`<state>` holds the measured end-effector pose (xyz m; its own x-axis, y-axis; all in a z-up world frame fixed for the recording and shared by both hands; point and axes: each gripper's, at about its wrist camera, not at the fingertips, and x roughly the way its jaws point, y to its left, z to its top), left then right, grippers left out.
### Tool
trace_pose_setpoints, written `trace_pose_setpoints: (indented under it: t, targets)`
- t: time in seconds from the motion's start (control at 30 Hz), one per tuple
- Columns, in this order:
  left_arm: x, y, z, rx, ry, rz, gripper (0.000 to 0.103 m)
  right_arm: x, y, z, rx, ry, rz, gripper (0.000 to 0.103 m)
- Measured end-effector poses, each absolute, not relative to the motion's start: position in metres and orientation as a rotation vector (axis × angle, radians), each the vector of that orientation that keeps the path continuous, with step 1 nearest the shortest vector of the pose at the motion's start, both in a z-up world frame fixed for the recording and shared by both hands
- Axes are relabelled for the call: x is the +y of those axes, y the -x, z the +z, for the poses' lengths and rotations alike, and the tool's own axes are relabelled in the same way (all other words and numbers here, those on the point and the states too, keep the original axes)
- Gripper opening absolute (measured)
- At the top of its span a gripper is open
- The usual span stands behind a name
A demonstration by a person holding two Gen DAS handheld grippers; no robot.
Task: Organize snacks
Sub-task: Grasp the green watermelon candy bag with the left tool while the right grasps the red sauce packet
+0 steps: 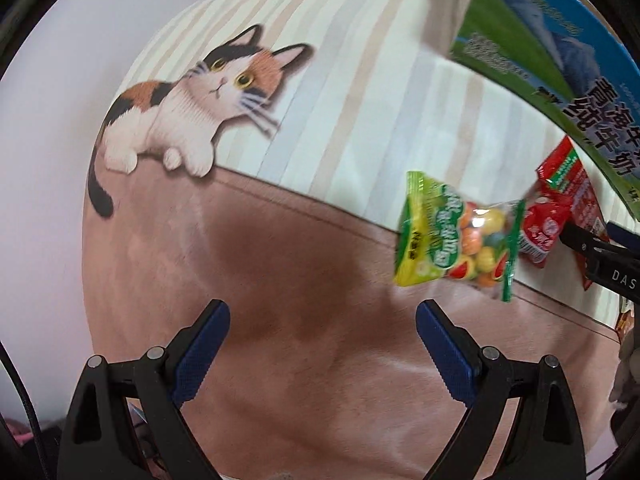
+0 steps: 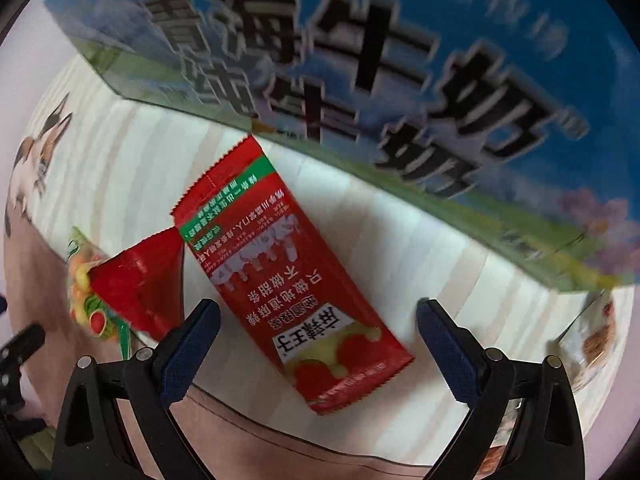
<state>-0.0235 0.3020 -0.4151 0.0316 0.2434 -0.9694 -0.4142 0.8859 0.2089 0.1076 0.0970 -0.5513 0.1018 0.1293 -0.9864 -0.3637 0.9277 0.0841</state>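
Observation:
My left gripper (image 1: 322, 344) is open over the brown part of a cat-print mat (image 1: 280, 264), with nothing between its fingers. A green and yellow bag of fruit candy (image 1: 452, 240) lies up and to the right of it. Two red packets (image 1: 556, 216) lie beyond that bag, where the other gripper's black finger reaches in. In the right wrist view my right gripper (image 2: 318, 344) points down, open, straddling the lower end of a long red snack packet (image 2: 280, 272) without touching it. A smaller red packet (image 2: 140, 280) and the candy bag (image 2: 84, 280) lie to its left.
A large blue and green milk carton box (image 2: 360, 80) stands just behind the packets; the same box (image 1: 560, 60) fills the left view's upper right corner. A clear-wrapped pastry snack (image 2: 596, 340) lies at the right edge. The striped mat (image 2: 140, 152) spreads to the left.

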Motion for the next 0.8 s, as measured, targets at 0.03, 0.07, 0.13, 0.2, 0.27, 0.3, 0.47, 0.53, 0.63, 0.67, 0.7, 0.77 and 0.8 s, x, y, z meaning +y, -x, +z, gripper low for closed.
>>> trace_pose_setpoints:
  t: [0.03,0.07,0.13,0.2,0.27,0.3,0.47,0.53,0.63,0.67,0.7,0.77,0.8]
  targets:
    - [0.305,0.026,-0.417,1.456,0.152,0.514,0.095,0.096,-0.105,-0.554,1.441,0.173,0.353,0.095]
    - [0.307,0.027,-0.418,1.458,0.159,0.517,0.095,0.095,-0.103,-0.555,1.451,0.153,0.348,0.095]
    - [0.314,0.027,-0.423,1.466,0.177,0.522,0.095,0.094,-0.094,-0.557,1.503,0.073,0.377,0.095]
    - [0.318,0.026,-0.427,1.473,0.2,0.518,0.095,0.093,-0.086,-0.556,1.56,-0.017,0.431,0.095]
    - [0.323,0.024,-0.429,1.485,0.256,0.505,0.095,0.088,-0.08,-0.55,1.599,-0.163,0.491,0.095]
    - [0.326,0.022,-0.432,1.497,0.317,0.493,0.095,0.086,-0.08,-0.548,1.595,-0.191,0.484,0.095]
    - [0.361,0.017,-0.464,1.526,0.954,0.428,0.095,0.074,-0.092,-0.548,1.538,-0.182,0.385,0.095]
    - [0.367,0.013,-0.474,1.495,1.148,0.401,0.095,0.069,-0.1,-0.556,1.535,-0.199,0.372,0.095]
    - [0.365,-0.005,-0.487,1.512,1.227,0.349,0.095,0.069,-0.1,-0.559,1.514,-0.162,0.357,0.095]
    - [0.364,-0.007,-0.489,1.506,1.249,0.346,0.095,0.071,-0.1,-0.56,1.509,-0.144,0.348,0.095]
    - [0.366,-0.011,-0.494,1.497,1.272,0.358,0.095,0.073,-0.102,-0.56,1.508,-0.143,0.34,0.095]
    - [0.37,-0.011,-0.502,1.467,1.327,0.392,0.089,0.074,-0.102,-0.563,1.51,-0.152,0.325,0.095]
    - [0.374,-0.011,-0.507,1.458,1.349,0.412,0.076,0.073,-0.103,-0.564,1.513,-0.153,0.32,0.095]
